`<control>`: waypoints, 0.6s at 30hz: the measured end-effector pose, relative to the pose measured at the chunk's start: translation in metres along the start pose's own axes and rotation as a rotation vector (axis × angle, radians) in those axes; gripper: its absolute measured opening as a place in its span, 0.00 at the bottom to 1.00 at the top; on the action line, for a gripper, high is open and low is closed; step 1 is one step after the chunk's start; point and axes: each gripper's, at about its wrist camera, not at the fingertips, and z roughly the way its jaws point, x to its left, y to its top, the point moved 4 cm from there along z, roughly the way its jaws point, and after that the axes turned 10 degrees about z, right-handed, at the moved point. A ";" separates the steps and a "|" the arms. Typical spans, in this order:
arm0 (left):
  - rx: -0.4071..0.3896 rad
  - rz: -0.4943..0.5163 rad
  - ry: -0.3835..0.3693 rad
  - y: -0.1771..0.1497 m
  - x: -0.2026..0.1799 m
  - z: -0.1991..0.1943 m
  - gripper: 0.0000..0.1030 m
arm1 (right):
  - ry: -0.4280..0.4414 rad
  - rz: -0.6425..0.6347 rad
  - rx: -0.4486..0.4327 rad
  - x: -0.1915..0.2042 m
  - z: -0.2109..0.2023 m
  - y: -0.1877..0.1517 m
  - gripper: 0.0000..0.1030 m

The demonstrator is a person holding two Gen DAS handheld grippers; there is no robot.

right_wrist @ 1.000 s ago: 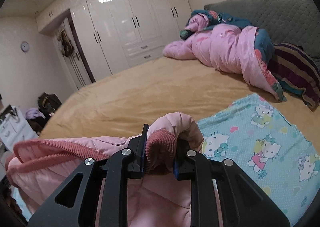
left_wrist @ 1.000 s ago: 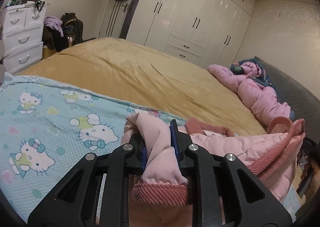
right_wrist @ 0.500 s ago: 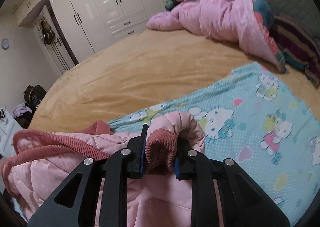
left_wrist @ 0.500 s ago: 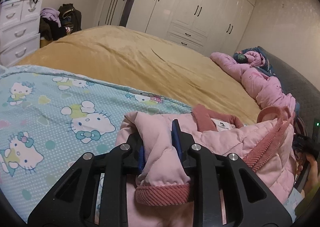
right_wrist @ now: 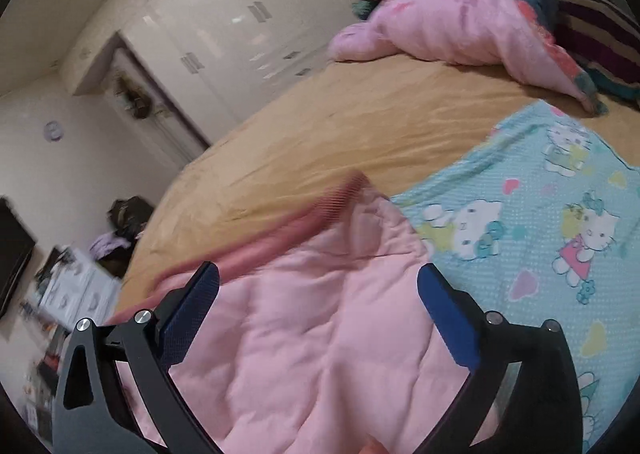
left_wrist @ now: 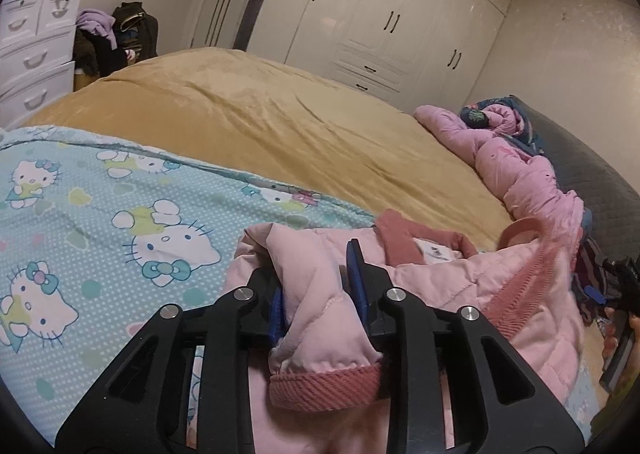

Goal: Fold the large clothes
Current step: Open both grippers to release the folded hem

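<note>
A pink quilted jacket (left_wrist: 440, 286) with dark-pink ribbed trim lies on a Hello Kitty sheet (left_wrist: 120, 222). My left gripper (left_wrist: 314, 270) has a fold of the jacket's sleeve end between its blue pads. Its jaws are opening, but the fabric still fills the gap and touches both pads. In the right wrist view the jacket (right_wrist: 320, 334) spreads flat below my right gripper (right_wrist: 318, 272). That gripper's jaws are opening and stand wide apart, and neither pad touches the cloth. The ribbed hem (right_wrist: 352, 190) lies at the jacket's far edge.
The Hello Kitty sheet (right_wrist: 540, 214) covers the near part of a bed with a mustard cover (left_wrist: 280, 114). A bunched pink duvet (left_wrist: 512, 166) lies by the grey headboard (left_wrist: 592, 174). White wardrobes (left_wrist: 380, 14) and a white drawer unit (left_wrist: 32, 50) stand beyond.
My right gripper let go of the ribbed cuff, its jaws sprang wide and the jacket dropped flat. The left jaws widened slightly around the sleeve fold.
</note>
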 end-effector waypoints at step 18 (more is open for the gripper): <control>0.060 0.124 0.186 0.012 0.023 -0.025 0.87 | 0.003 -0.354 0.056 0.060 0.015 -0.128 0.94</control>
